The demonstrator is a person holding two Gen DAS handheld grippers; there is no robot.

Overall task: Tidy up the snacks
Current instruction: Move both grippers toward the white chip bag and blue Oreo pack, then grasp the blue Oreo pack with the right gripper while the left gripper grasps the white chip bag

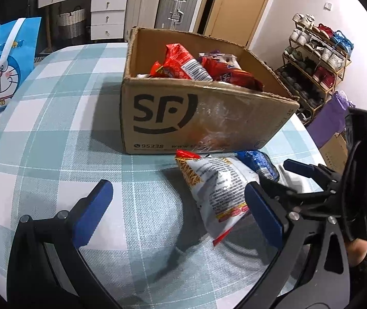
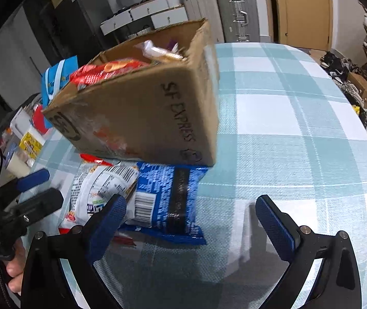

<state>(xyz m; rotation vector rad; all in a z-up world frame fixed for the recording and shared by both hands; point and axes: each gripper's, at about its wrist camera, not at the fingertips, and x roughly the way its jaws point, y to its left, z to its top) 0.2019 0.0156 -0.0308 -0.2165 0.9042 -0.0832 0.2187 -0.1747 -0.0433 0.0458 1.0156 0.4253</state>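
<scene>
An open cardboard SF box (image 1: pixel 183 118) stands on the checked tablecloth and holds several red snack bags (image 1: pixel 196 67). It also shows in the right wrist view (image 2: pixel 142 118). In front of it lie a white snack bag (image 1: pixel 216 188) and a blue snack bag (image 1: pixel 258 162). My left gripper (image 1: pixel 180 213) is open and empty, just left of the white bag. My right gripper (image 2: pixel 196 219) is open, low over the blue bag (image 2: pixel 168 198), with the white bag (image 2: pixel 98 193) at its left finger. The right gripper also shows in the left wrist view (image 1: pixel 276 177).
A blue Doraemon bag (image 1: pixel 6 64) stands at the table's far left. Small packets and containers (image 2: pixel 26 139) lie left of the box. Drawers and suitcases (image 1: pixel 155 7) stand behind the table, a shoe rack (image 1: pixel 314 56) to the right. Bare tablecloth (image 2: pixel 299 128) lies right of the box.
</scene>
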